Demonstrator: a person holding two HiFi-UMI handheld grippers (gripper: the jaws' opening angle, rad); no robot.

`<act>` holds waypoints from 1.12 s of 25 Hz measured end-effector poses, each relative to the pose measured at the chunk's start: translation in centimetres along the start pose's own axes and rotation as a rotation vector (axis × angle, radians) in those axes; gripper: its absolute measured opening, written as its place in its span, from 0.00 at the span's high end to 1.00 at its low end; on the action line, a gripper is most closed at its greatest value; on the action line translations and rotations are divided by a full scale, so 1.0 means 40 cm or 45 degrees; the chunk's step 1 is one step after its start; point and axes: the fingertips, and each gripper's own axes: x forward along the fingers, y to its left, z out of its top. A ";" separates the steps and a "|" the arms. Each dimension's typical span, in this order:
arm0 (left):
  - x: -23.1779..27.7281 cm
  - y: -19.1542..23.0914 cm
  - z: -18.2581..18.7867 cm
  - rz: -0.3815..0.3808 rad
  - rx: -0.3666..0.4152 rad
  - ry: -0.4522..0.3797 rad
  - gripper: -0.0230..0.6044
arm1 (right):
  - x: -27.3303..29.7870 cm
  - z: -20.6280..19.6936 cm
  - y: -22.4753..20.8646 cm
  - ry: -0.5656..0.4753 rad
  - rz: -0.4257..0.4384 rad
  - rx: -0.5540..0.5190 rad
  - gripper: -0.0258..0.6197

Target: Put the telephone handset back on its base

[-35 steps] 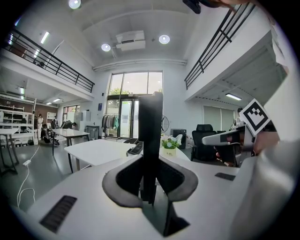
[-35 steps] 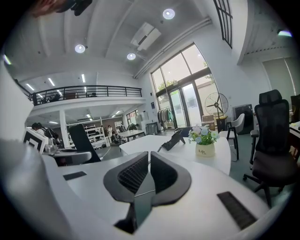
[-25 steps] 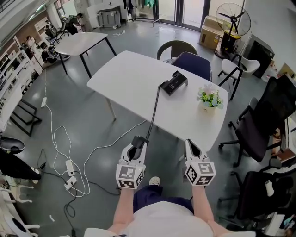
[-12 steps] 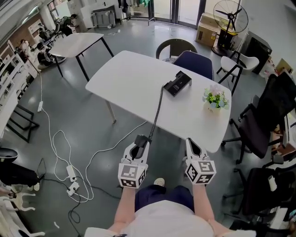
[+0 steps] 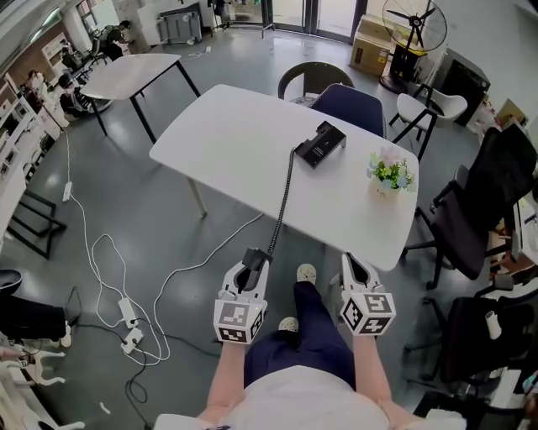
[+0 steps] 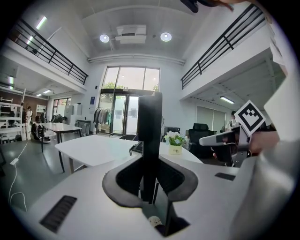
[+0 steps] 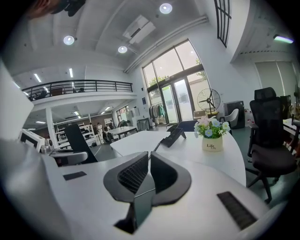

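We hold the handset [image 6: 150, 136] clamped in the left gripper [image 5: 249, 270], off the table's [image 5: 235, 143] near edge, while the right gripper [image 5: 352, 267] hangs empty with its jaws together. The carry step is in hand. Next comes a reach to the base [image 5: 319, 144] by the far edge, lining the handset up with its cradle.

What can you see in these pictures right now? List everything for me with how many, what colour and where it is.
table: one, white, centre.
telephone base: one, black, far side of the table.
coiled cord: one, black, runs from the base to the handset.
handset: one, black, in the left gripper.
flower pot: one, white with green and pastel flowers, right end of the table.
blue chair: one, behind the table.
office chairs: at least two, black, at right.
second table: one, white, upper left.
fan: one, black, top right.
power strips: two, white, on the floor at left with cables.
left gripper: white, shut on the handset.
right gripper: white, jaws together, empty.
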 end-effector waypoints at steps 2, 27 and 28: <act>0.005 0.002 -0.004 0.001 0.003 0.007 0.83 | 0.009 -0.002 0.000 0.005 0.005 0.000 0.90; 0.283 0.132 0.070 0.030 0.012 0.026 0.83 | 0.340 0.118 -0.072 0.022 0.075 -0.017 0.90; 0.301 0.141 0.076 0.031 0.013 0.026 0.83 | 0.360 0.127 -0.081 0.020 0.074 -0.015 0.90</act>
